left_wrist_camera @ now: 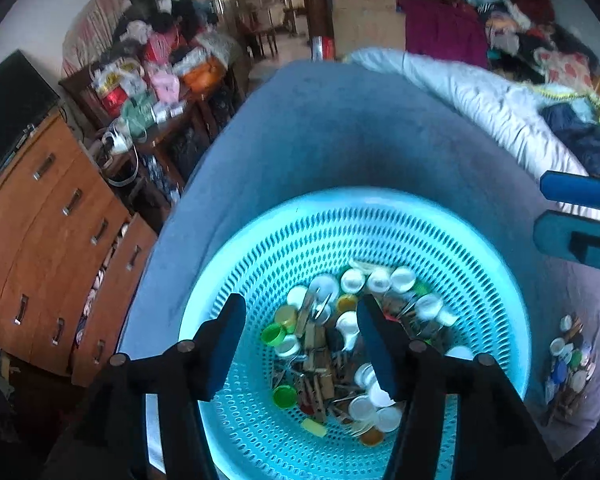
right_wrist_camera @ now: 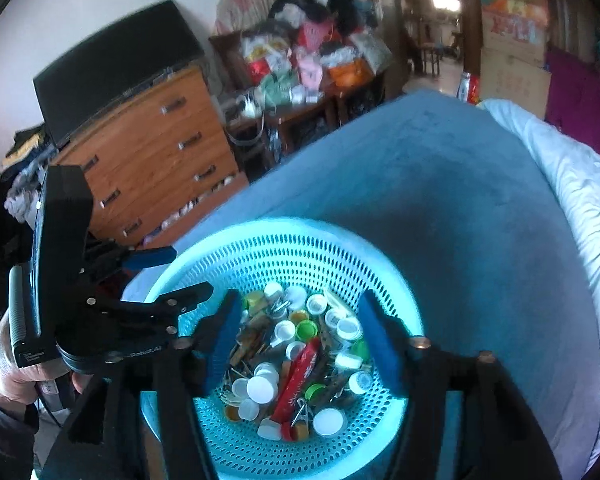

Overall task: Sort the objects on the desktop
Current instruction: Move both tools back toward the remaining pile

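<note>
A turquoise perforated basket (left_wrist_camera: 260, 256) (right_wrist_camera: 228, 256) sits on a blue cloth surface (left_wrist_camera: 340, 132). It holds a heap of bottle caps (left_wrist_camera: 324, 286) (right_wrist_camera: 262, 390), wooden clothespins (left_wrist_camera: 320, 384) (right_wrist_camera: 252, 340) and a red wrapper (right_wrist_camera: 298, 376). My left gripper (left_wrist_camera: 300, 344) is open and empty above the basket; it also shows in the right wrist view (right_wrist_camera: 172, 272). My right gripper (right_wrist_camera: 296, 340) is open and empty over the heap; it shows at the right edge of the left wrist view (left_wrist_camera: 556, 208).
A second small pile of caps and clothespins (left_wrist_camera: 568, 360) lies on the cloth right of the basket. A white quilt (left_wrist_camera: 480, 96) lies at the far right. A wooden dresser (left_wrist_camera: 48, 240) and cluttered table (left_wrist_camera: 152, 92) stand left.
</note>
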